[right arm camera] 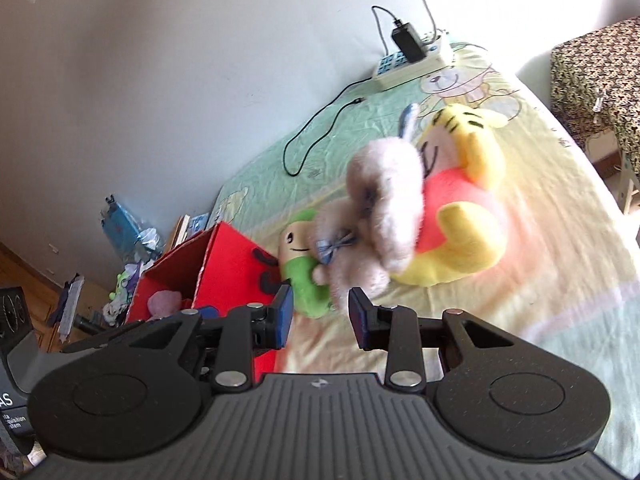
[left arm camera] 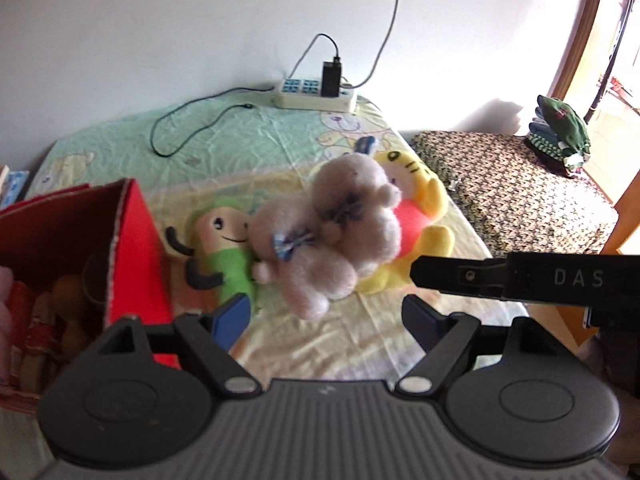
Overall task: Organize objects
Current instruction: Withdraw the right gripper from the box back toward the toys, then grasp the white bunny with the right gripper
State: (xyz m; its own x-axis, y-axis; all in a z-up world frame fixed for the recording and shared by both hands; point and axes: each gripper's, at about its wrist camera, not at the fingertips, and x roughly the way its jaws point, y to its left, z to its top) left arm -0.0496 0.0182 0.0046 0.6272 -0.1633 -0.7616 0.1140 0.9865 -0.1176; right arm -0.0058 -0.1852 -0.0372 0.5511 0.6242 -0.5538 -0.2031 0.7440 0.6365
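Toys remain heaped on the bed sheet [left arm camera: 280, 148]: two grey bears [left arm camera: 332, 232] stacked over a yellow tiger plush [left arm camera: 420, 208], with a green doll [left arm camera: 224, 248] lying beside the red box [left arm camera: 136, 248]. That box already holds a few soft things, so sorting looks partly done, with at least four toys left. The left gripper [left arm camera: 326, 314] is spread and empty; the right gripper [right arm camera: 320, 314] is narrower, also pinching nothing. Behind the toys sits a power strip [left arm camera: 316, 94].

Setting: home bedroom, shown by a bed [left arm camera: 248, 140] under a cartoon-bear sheet against a plain white wall, plush toys [left arm camera: 344, 232] heaped on it, a power strip [left arm camera: 316, 96] with a plugged-in charger, and folded clothes [left arm camera: 560, 136] stacked on a patterned cover.
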